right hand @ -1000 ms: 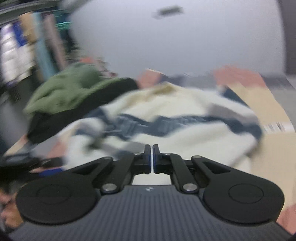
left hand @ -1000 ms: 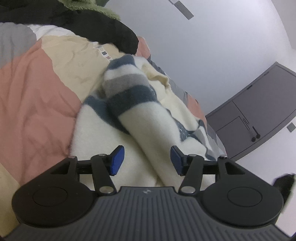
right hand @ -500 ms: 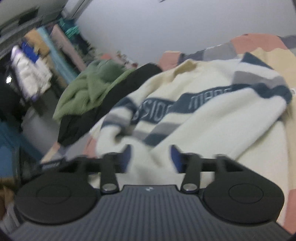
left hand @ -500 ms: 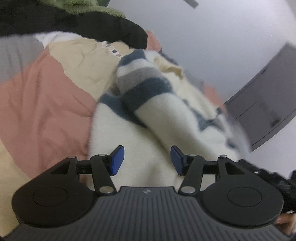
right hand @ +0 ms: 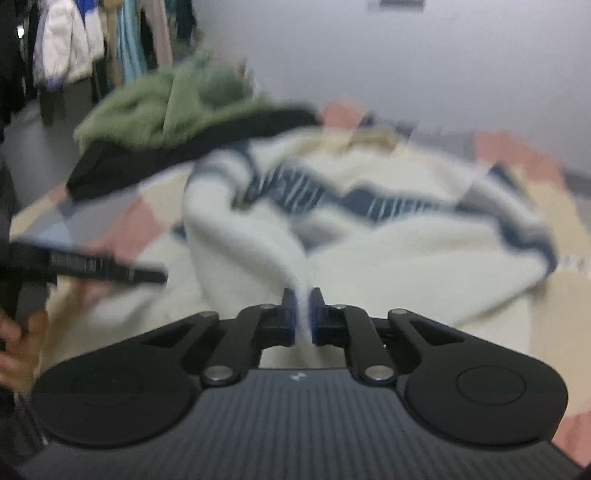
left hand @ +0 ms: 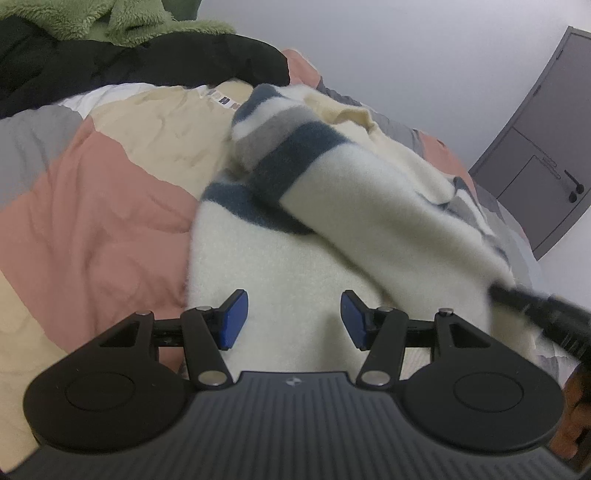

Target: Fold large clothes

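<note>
A cream fleece sweater with navy and grey stripes lies on the bed. One sleeve crosses its body diagonally. My left gripper hovers open over the sweater's lower body, with nothing pressed between its blue pads. In the blurred right wrist view my right gripper is shut on a ridge of the sweater, pinching the sleeve. The right gripper also shows as a black shape at the sleeve's near end. The left gripper appears at the left edge of the right wrist view.
A patchwork duvet in pink, beige and grey covers the bed. A green fleece lies on a black garment at the bed's far end. A grey door stands at right. Hanging clothes line the far left.
My right gripper opened, then closed on the sweater's sleeve, and now shows at the right edge of the left wrist view. The left gripper rolled a little and stayed open.
</note>
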### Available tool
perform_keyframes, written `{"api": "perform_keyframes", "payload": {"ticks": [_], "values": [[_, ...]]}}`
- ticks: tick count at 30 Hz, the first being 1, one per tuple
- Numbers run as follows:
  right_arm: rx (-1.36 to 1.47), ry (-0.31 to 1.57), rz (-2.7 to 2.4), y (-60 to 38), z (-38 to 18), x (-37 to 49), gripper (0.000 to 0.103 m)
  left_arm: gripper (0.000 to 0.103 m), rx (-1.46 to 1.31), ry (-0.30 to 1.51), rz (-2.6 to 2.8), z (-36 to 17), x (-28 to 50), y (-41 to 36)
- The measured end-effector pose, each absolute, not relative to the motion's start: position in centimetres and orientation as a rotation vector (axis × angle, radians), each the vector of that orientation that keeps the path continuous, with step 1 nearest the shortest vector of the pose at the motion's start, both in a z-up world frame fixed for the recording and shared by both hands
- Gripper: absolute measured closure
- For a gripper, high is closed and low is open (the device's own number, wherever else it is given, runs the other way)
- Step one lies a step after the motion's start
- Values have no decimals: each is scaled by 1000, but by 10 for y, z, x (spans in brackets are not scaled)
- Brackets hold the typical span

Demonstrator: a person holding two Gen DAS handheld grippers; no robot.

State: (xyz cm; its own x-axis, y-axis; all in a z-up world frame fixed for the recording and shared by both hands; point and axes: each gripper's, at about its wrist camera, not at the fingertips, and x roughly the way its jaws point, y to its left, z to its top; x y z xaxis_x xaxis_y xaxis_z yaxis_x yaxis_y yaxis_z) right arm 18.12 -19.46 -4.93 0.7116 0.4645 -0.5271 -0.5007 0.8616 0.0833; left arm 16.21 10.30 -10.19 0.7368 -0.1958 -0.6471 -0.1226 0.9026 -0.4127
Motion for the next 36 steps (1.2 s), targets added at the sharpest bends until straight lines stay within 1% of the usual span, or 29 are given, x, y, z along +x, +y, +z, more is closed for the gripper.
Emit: {"api": "perform_keyframes", "payload": {"ticks": [2,4,10,13,15,16,17,18,19,20,21,24,27,32,36], "values": [[2,521,500,-207,-39,186,94,41,-463,745,-43,-102,162,105],[65,519,435,-222,-36,199,94,41,-463,747,-42,-102,163,105],[206,731,304,-249,-89,254,93,41,-442,751,-39,-101,163,101],[199,730,295,-245,-92,251,92,41,-442,750,-37,-99,156,101],[224,725,298,-249,-85,243,87,41,-453,744,-31,-96,148,105],[244,724,292,-252,-80,237,80,41,-461,738,-27,-94,143,107],[266,724,283,-257,-76,230,65,40,-468,732,-22,-92,138,109],[292,719,273,-263,-70,222,57,38,-475,725,-14,-89,132,111],[318,707,268,-268,-65,212,41,38,-481,719,-3,-86,125,113],[342,692,261,-276,-59,202,30,37,-487,713,10,-83,118,116],[353,680,245,-282,-54,193,27,35,-495,706,22,-80,112,118],[352,651,178,-297,-43,166,27,33,-524,695,60,-75,96,126],[358,676,83,-309,-48,145,27,33,-591,713,92,-79,84,137],[511,819,36,-327,-78,135,27,33,-709,778,93,-97,78,142],[671,975,66,-334,-111,143,27,33,-800,785,61,-107,76,141]]}}
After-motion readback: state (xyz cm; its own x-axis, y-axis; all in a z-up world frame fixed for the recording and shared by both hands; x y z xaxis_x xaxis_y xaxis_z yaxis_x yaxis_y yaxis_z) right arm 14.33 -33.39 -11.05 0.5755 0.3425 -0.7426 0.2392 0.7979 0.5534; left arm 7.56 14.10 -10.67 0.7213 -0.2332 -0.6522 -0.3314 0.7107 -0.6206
